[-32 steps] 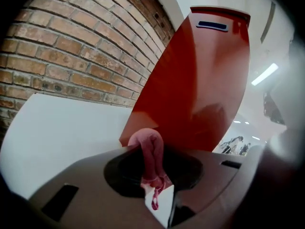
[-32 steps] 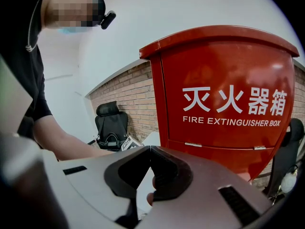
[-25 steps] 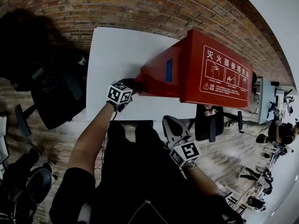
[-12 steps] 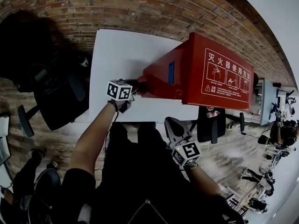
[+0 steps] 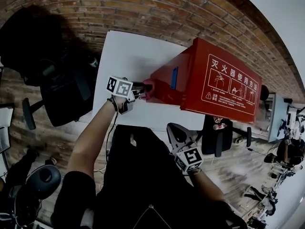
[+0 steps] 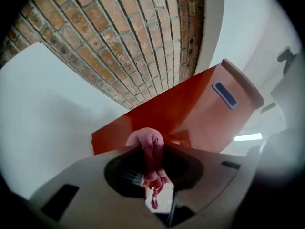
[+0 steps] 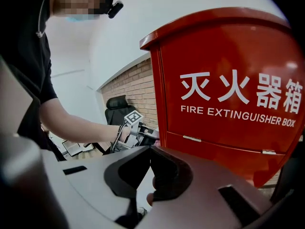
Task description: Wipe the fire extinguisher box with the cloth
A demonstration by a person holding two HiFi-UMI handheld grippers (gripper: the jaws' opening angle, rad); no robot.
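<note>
The red fire extinguisher box (image 5: pixel 209 80) stands on a white table (image 5: pixel 124 56) by a brick wall. My left gripper (image 5: pixel 141 89) is shut on a pink cloth (image 5: pixel 149 88), whose bunched end meets the lower edge of the box's left side. In the left gripper view the cloth (image 6: pixel 148 149) bulges out between the jaws of the left gripper (image 6: pixel 149 159), in front of the box (image 6: pixel 200 113). My right gripper (image 5: pixel 174 132) hangs lower, apart from the box. Its jaws (image 7: pixel 147 168) are shut with nothing in them, and the box front (image 7: pixel 228 94) is just beyond.
A black office chair (image 5: pixel 62 89) stands left of the table, and another chair (image 5: pixel 214 132) is below the box's right part. Brick wall (image 5: pixel 143 8) runs behind the table. Desks and people sit far right (image 5: pixel 286 142).
The left gripper has shifted a little along the box's left side, and the pink cloth now shows at its tip. The right gripper has barely moved.
</note>
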